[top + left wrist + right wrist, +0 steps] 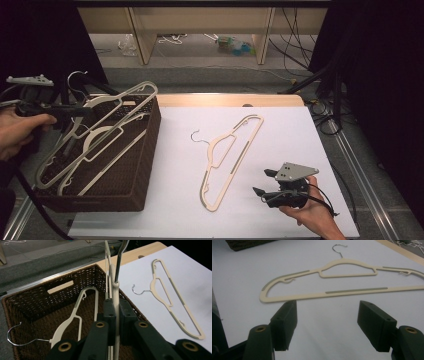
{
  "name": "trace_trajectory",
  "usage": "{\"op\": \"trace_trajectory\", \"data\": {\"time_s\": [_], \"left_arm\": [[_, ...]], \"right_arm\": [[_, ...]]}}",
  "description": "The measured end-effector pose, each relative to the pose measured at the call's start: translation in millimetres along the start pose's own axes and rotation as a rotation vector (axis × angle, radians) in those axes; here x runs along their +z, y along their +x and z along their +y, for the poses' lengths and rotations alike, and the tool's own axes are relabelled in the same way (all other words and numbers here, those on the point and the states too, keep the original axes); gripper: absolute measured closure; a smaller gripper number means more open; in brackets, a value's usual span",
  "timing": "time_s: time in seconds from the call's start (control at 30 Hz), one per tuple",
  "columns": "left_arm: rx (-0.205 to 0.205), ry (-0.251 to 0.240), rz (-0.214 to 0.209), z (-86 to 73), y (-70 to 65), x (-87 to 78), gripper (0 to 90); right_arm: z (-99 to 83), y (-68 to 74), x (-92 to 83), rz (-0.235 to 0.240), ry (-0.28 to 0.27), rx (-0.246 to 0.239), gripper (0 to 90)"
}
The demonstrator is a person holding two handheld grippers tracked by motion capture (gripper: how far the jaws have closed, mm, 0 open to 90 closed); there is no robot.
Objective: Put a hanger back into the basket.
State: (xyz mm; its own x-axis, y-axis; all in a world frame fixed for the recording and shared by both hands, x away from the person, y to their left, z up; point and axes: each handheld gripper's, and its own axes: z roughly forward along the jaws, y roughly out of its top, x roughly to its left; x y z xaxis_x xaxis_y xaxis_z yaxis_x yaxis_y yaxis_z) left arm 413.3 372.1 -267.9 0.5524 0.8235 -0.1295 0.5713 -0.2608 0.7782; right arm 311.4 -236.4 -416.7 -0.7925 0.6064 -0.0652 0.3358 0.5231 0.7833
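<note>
Over basket [145,150], left gripper [115,312] level, clamping hanger [115,290]; right gripper [327,322] wide, low

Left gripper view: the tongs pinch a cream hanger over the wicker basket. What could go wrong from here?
1. The held hanger is gripped by the left tongs on a thin edge; it could twist or slip.
2. Lowered into the basket, it may snag the hangers already inside.

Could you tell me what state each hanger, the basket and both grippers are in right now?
Left gripper: shut on held hanger, over the basket.
Right gripper: open, empty.
Hanger on table: lying flat, untouched.
Basket: upright, open-topped, with hangers inside.
</note>
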Motion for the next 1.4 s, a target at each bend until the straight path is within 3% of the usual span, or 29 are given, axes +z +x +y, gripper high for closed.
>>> {"op": "trace_trajectory", "data": {"time_s": [0.07, 0.17, 0.2, 0.33, 0.63, 0.73, 0.8, 0.93, 1.03, 1.1, 1.17, 1.3, 1.4], "left_arm": [[-0.016, -0.011, 0.004, -4.0, 5.7, 2.4, 85.7], [-0.008, -0.006, 0.004, -8.5, 13.0, 5.0, 85.7], [-0.019, -0.013, 0.002, -9.7, 13.9, 6.2, 85.8], [0.004, 0.001, -0.010, -14.3, 18.1, 8.1, 85.7], [-0.027, 0.013, -0.024, -30.3, 24.1, 18.0, 85.7], [-0.053, 0.030, -0.040, -37.4, 26.1, 25.1, 85.7], [-0.046, 0.066, -0.036, -42.5, 28.8, 30.1, 85.7], [-0.091, 0.072, -0.060, -51.1, 31.7, 40.2, 85.6], [-0.074, 0.114, -0.053, -55.7, 32.2, 47.0, 85.4], [-0.098, 0.108, -0.061, -58.0, 31.3, 52.6, 85.4], [-0.082, 0.145, -0.048, -59.8, 33.3, 58.0, 85.3], [-0.128, 0.183, -0.028, -65.7, 40.5, 68.2, 84.6], [-0.145, 0.208, 0.022, -72.8, 46.9, 70.1, 83.3]], "right_arm": [[-0.2, -0.2, 0.2, -0.001, 0.000, -0.001, 33.4], [-0.2, -0.7, 0.1, -0.002, -0.003, -0.004, 33.4], [-0.3, -0.8, 0.2, -0.001, -0.002, -0.003, 33.4], [-0.5, -0.6, 0.0, -0.001, 0.005, 0.002, 33.4], [-0.4, -0.6, -0.2, 0.001, 0.005, -0.001, 33.4], [-0.5, -0.6, 0.1, 0.000, 0.005, -0.003, 33.4], [-0.7, -0.7, 0.1, 0.000, 0.005, -0.004, 33.4], [-0.9, -1.2, 0.4, -0.002, 0.007, -0.004, 33.4], [-1.0, -1.5, 0.3, -0.004, 0.008, -0.003, 33.4], [-1.1, -1.8, 0.5, -0.001, 0.007, -0.004, 33.5], [-1.2, -1.3, 0.7, 0.000, 0.010, 0.000, 33.5], [-1.1, -1.6, 0.2, -0.001, 0.005, -0.002, 33.4], [-1.4, -1.6, 0.2, -0.001, 0.010, 0.002, 33.5]]}}
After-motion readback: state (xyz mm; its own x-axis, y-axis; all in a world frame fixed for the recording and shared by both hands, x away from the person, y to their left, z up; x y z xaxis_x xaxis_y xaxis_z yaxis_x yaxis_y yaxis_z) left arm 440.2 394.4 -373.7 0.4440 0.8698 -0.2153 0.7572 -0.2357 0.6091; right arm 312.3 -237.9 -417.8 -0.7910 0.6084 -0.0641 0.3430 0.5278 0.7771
